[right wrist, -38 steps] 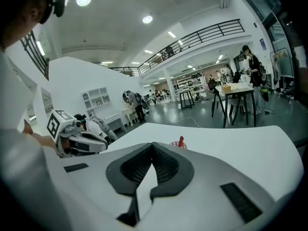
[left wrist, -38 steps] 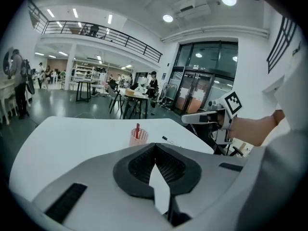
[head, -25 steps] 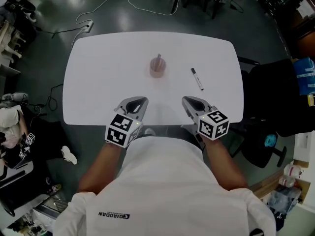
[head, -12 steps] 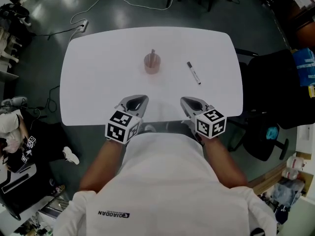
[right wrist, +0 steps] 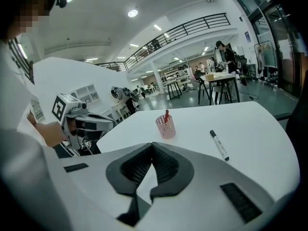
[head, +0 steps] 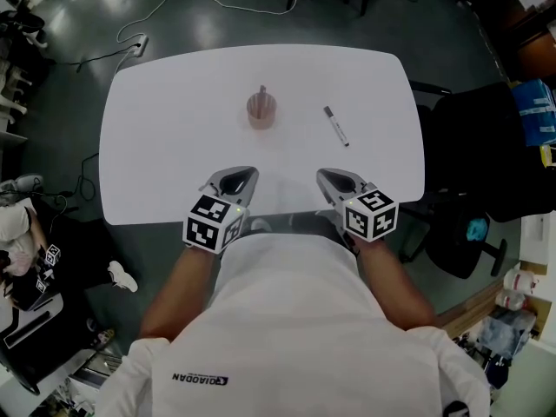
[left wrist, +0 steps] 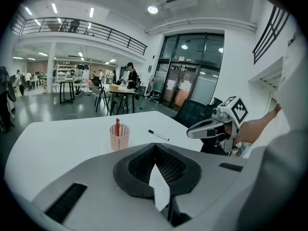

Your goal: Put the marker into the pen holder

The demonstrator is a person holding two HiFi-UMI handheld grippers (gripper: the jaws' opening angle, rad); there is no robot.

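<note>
At the near edge of the table [head: 165, 155], both pairs of jaws were closed on nothing. The right gripper [head: 327, 177] was nearer the marker [head: 336, 126], which lay flat ahead and slightly right, its long axis pointing roughly away from the person. The pen holder [head: 261, 109] stood to the marker's left, ahead of the left gripper [head: 243, 175].
</note>
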